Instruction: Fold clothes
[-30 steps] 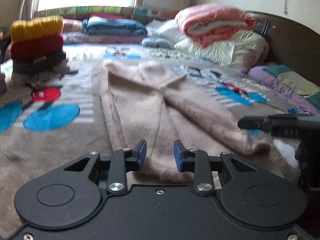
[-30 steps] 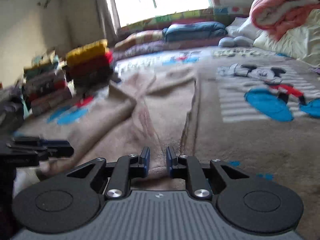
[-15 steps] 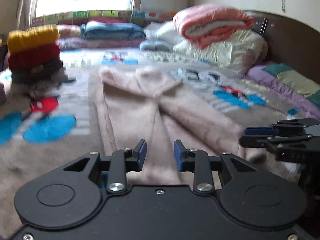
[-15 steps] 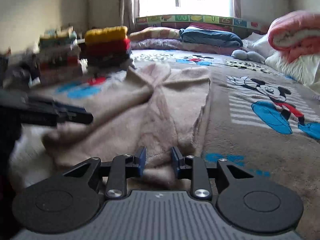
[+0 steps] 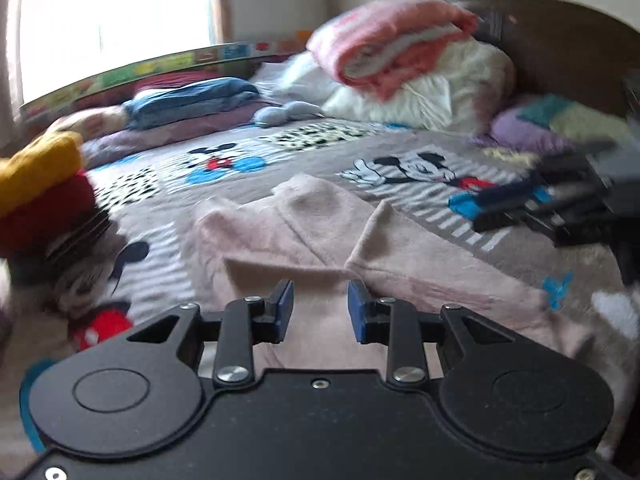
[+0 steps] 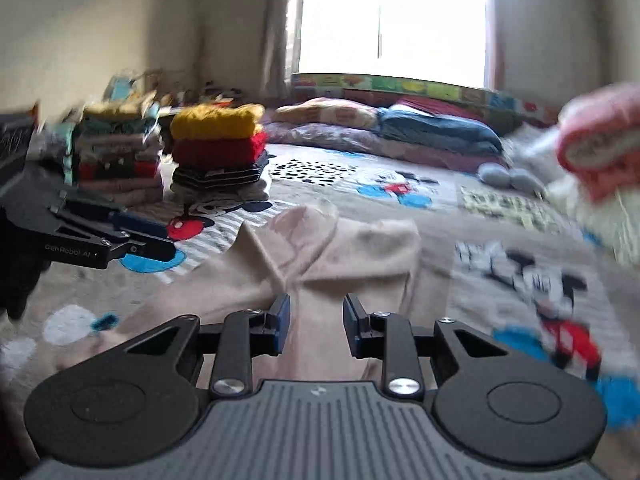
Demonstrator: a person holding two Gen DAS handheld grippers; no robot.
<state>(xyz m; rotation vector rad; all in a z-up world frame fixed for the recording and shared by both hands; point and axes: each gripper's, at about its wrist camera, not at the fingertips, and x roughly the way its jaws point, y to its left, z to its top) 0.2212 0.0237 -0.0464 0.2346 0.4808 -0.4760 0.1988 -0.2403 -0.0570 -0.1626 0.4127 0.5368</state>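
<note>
The left gripper (image 5: 320,306), a black two-finger tool with blue pads, has its jaws a little apart with nothing between them; the pads press on no cloth. It hangs just above the near part of a pale pinkish-beige fleece garment (image 5: 332,236) that lies spread on the bed with both sleeves folded inward across its body. The right gripper (image 6: 314,320), black with the same blue pads and a ribbed grey housing, also stands with a narrow gap between its jaws, which are just parting; nothing is pinched there, and the fleece shows through the gap below. In the left wrist view the right gripper appears blurred at the right edge (image 5: 540,208), well clear of the garment; in the right wrist view the left gripper sits at the left edge (image 6: 132,236), over the blanket beside the garment.

The garment rests on a grey cartoon-mouse blanket (image 6: 500,232) covering the bed. Beyond it, to the left, stands a stack of folded clothes topped by yellow and red knits (image 6: 218,144), with a second, mixed stack (image 6: 116,156) just beside it. Near the dark wooden headboard (image 5: 560,48) lies a rolled pink quilt (image 5: 392,44) on white bedding.
</note>
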